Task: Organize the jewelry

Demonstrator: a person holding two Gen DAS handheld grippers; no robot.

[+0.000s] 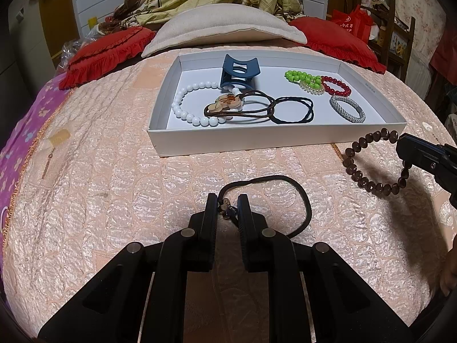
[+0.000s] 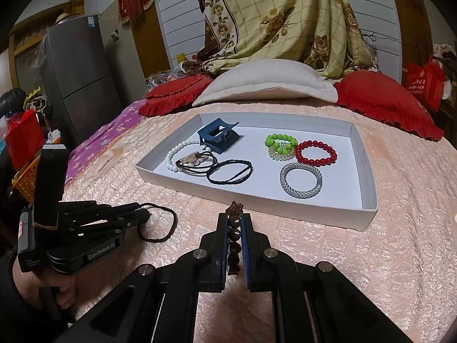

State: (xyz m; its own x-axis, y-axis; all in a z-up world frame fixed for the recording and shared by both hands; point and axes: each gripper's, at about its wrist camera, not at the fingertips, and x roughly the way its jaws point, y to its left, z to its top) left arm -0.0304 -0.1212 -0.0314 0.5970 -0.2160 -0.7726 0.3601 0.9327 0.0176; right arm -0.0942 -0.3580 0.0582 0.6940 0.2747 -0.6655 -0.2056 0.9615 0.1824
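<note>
The left claw (image 1: 227,210) is pinched onto the little charm end of a dark hair tie (image 1: 288,197), and the rest of the loop lies slack on the peach bedspread (image 1: 114,200) in front of it. The right claw (image 2: 234,228) is clamped tight on a brown bead bracelet (image 1: 368,163), beads stacked between its fingers; from the left camera the loop hangs off its tip just beside the tray's near right corner. Past both, the white tray (image 1: 228,140) sits on the bed with a white bead bracelet (image 1: 185,105), a blue hair clip (image 1: 238,71), brown and black hair ties (image 1: 291,111), green beads (image 1: 301,77), a red bead bracelet (image 2: 315,153) and a silvery bangle (image 2: 301,180) inside. Behind that, a beige pillow (image 1: 225,28) between two red cushions (image 1: 105,54).
</note>
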